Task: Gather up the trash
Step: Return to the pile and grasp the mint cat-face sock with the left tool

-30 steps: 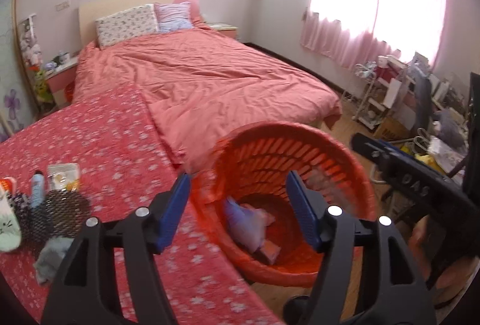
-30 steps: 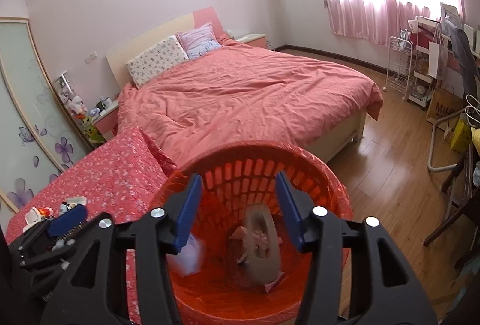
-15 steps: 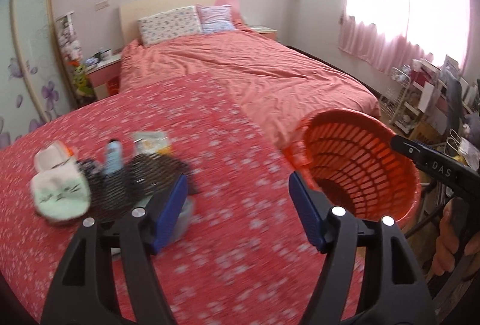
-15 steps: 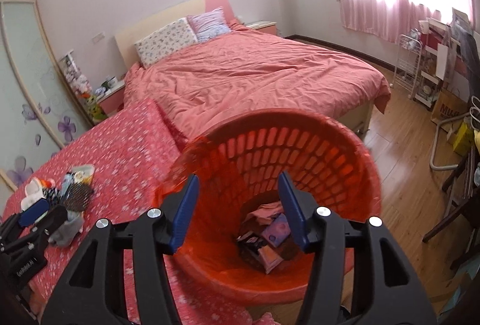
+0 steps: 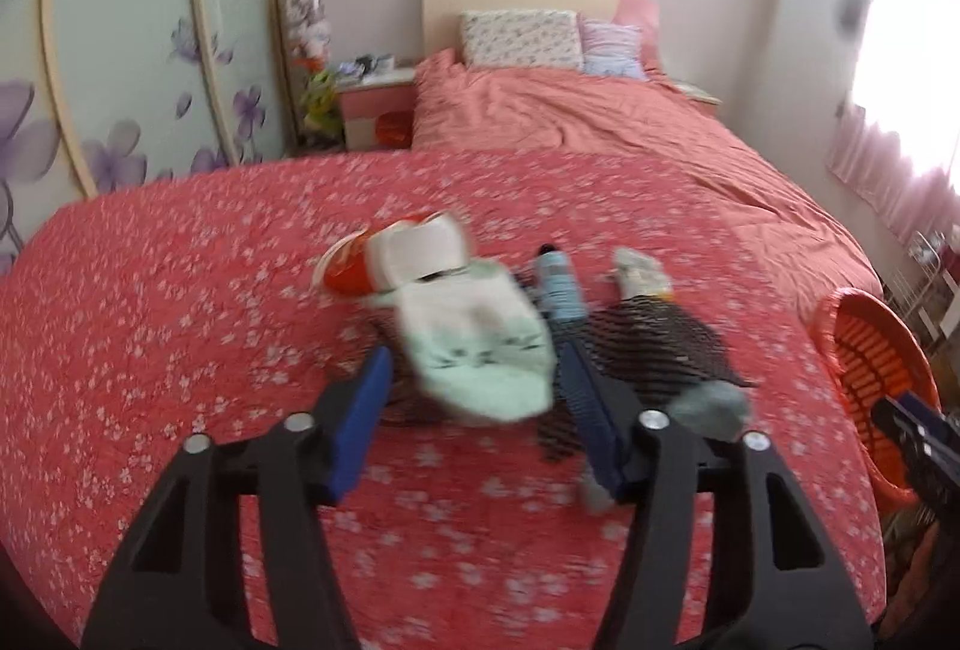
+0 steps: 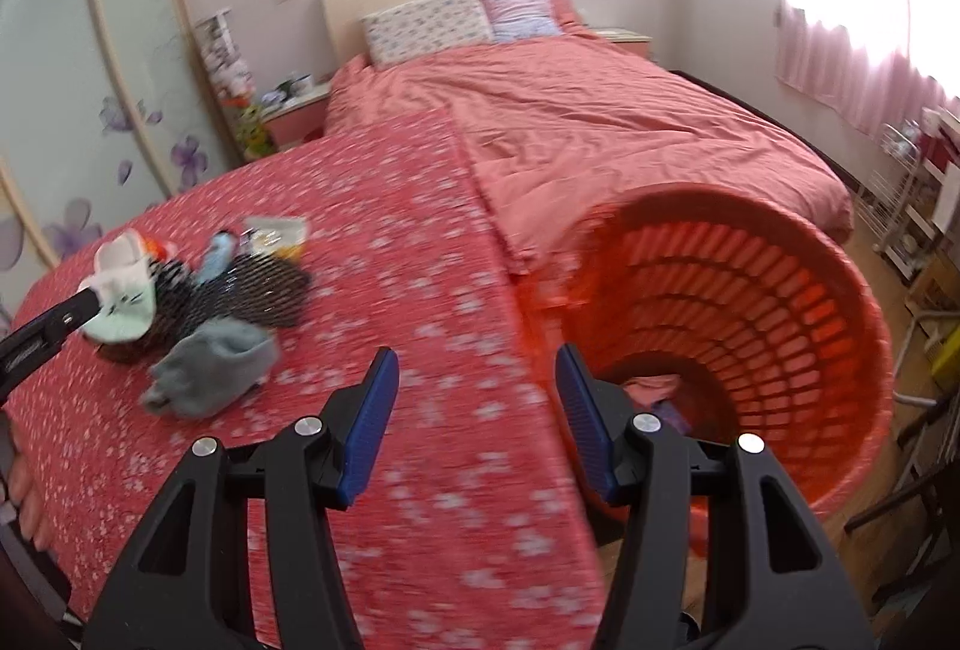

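Note:
A pile of items lies on the red flowered cover (image 5: 180,326): a pale green cat slipper (image 5: 480,350), a red and white packet (image 5: 354,272), a small blue bottle (image 5: 558,284), black mesh (image 5: 654,344), a grey sock (image 5: 714,404) and a snack wrapper (image 5: 639,269). My left gripper (image 5: 471,398) is open, its jaws on either side of the slipper, just short of it. My right gripper (image 6: 477,410) is open and empty over the cover's edge, beside the orange basket (image 6: 840,290). The pile also shows in the right wrist view, with the slipper (image 6: 123,302) and sock (image 6: 210,368).
The basket (image 5: 864,350) stands off the cover's right edge and holds some trash (image 6: 654,392). A pink bed (image 6: 600,110) with pillows lies behind. A nightstand (image 5: 372,104) and flowered wardrobe doors (image 5: 120,50) are at left. A shelf rack (image 6: 900,182) stands on the wood floor at right.
My left gripper swung left from the basket to the pile and now frames the slipper. My right gripper moved back from over the basket toward the cover.

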Demonstrator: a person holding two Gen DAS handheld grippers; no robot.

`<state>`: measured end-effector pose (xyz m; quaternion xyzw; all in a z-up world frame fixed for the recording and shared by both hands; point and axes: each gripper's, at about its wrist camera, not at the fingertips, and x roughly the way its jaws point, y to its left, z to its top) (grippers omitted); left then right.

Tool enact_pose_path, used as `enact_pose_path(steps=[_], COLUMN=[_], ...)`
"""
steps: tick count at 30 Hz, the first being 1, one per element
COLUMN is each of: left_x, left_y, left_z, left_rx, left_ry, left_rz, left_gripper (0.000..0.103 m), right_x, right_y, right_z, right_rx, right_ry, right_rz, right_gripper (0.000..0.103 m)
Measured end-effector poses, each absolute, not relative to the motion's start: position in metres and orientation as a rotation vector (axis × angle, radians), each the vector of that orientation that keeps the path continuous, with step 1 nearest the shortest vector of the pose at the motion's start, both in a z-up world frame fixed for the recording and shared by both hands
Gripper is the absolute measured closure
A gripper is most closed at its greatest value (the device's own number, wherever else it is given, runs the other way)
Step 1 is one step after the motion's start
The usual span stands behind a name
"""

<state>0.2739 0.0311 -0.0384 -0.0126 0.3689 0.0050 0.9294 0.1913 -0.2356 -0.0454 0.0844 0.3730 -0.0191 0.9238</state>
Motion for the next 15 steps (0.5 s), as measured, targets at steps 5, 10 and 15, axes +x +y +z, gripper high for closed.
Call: enact_pose_path(steps=[5, 10, 15], left_x=[0.290, 0.273, 0.250], left_y=[0.040, 0.051, 0.079], left_z=[-0.051, -0.055, -0.063], left_rx=[-0.039, -0.061, -0.066], left_ry=[0.798, 0.791, 0.798], left_rz=[-0.013, -0.055, -0.050], left_gripper=[0.090, 0.095, 0.095], right_x=[0.197, 0.201, 0.205], right_y=[-0.205, -0.182, -0.158], right_z=[-0.047, -0.048, -0.052], right_rx=[0.140, 0.114, 0.100], right_ry=[0.782, 0.792, 0.805], right_rz=[0.004, 0.038, 0.077], right_gripper=[0.048, 0.048, 0.048])
